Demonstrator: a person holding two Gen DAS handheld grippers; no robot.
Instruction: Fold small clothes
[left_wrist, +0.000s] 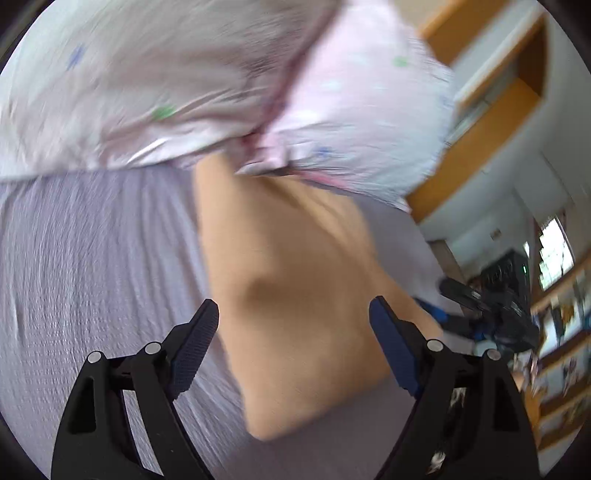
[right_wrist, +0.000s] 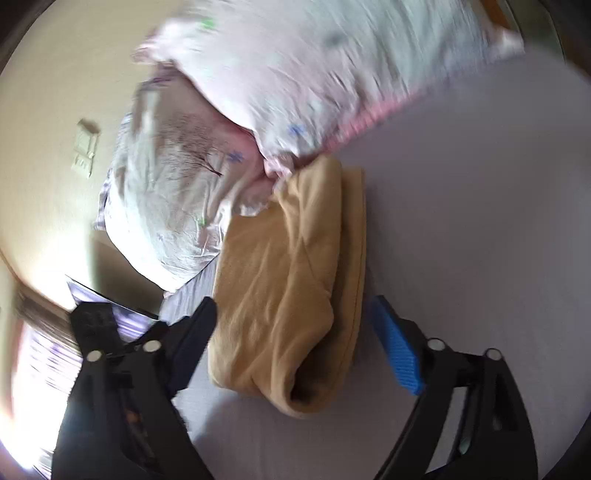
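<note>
Tan garment (right_wrist: 291, 280) folded in bundle on lilac bed sheet (right_wrist: 461, 221), far edge touching pink pillow (right_wrist: 314, 74). Left gripper (left_wrist: 293, 343) and right gripper (right_wrist: 295, 347) hover over it — jaws spread wide, empty. Risk: careless grab catches top layer only — fold slumps open.

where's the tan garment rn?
The tan garment lies bunched on the lilac bedsheet, centre in both wrist views, its far end against the floral pillows.

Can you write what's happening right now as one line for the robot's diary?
stage: folding | tan garment: folded on lavender bedsheet, against pillows | left claw: open, empty | right claw: open, empty
</note>
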